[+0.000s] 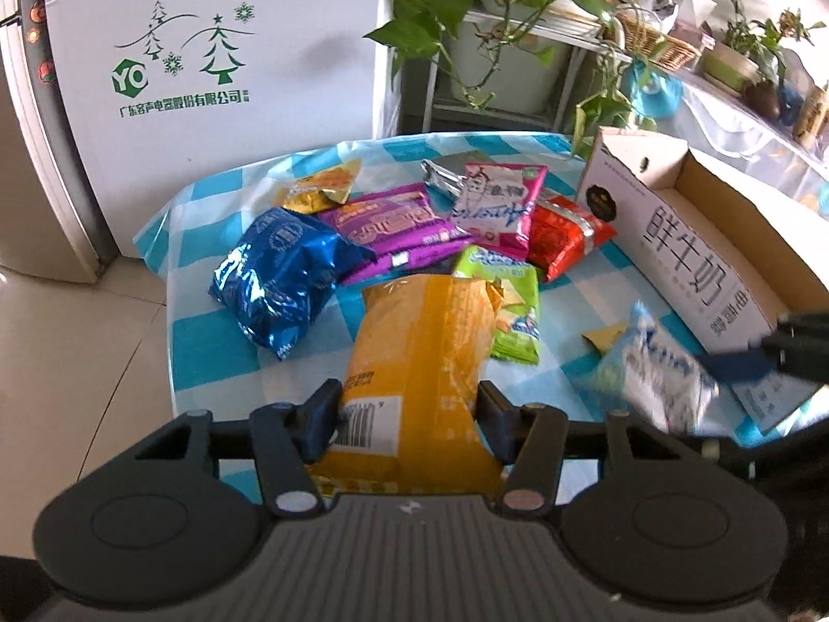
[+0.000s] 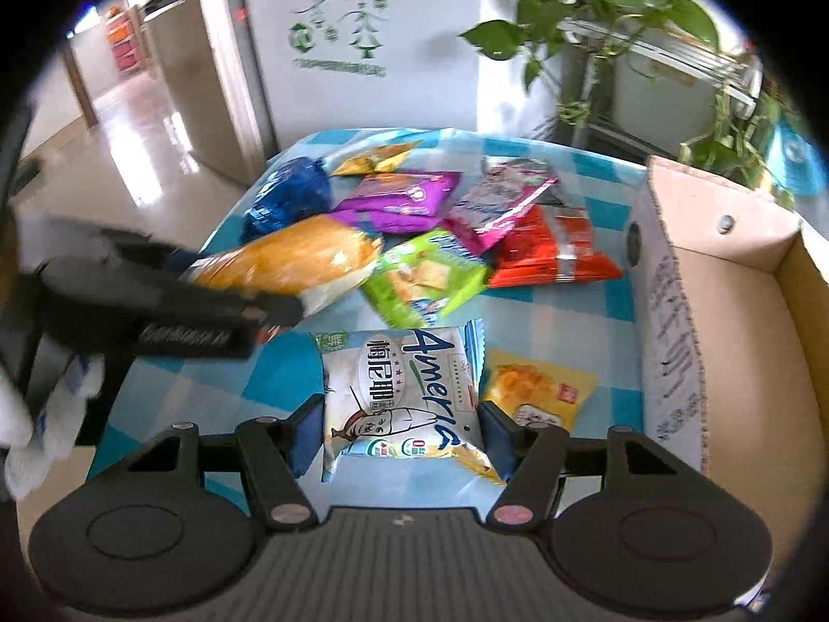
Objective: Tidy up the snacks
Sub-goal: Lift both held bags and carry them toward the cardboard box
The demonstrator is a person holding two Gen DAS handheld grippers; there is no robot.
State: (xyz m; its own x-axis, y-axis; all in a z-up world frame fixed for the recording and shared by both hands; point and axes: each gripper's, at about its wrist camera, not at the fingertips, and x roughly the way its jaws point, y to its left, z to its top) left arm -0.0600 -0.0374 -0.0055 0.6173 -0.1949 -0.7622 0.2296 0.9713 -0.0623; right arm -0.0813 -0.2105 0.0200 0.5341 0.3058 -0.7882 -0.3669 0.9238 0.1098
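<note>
Left wrist view: left gripper (image 1: 409, 409) fills the bottom centre, jaws drawn in narrow and clamped on the lower end of the yellow snack bag (image 1: 419, 357); bag juts up the frame from the pads, likely pinched at one end so it hangs free for carrying; loose pile of snacks sits mid-frame on the blue checked tablecloth (image 1: 207, 331): blue foil bag (image 1: 280, 280), purple pack (image 1: 394, 230), pink pack (image 1: 497, 207), red pack (image 1: 565, 233), green pack (image 1: 510, 306); open cardboard box (image 1: 689, 254) lies at right, its empty mouth facing up, probably the place the snacks go; right gripper (image 1: 741, 365) comes in from the right edge with the white snack pack (image 1: 663, 378), blurred, just beside the box.

Right wrist view: right gripper (image 2: 399, 433) at bottom centre, jaws at a middling gap, pads pressed on both sides of the white snack pack (image 2: 401, 394), held flat face up; small yellow packet (image 2: 536, 396) lies on the cloth just right of it; cardboard box (image 2: 725, 311) takes the right side, close by; left gripper (image 2: 243, 300) crosses from the left edge with the yellow snack bag (image 2: 295, 259) clear above the cloth; both packs look lifted, none in the box yet.
</note>
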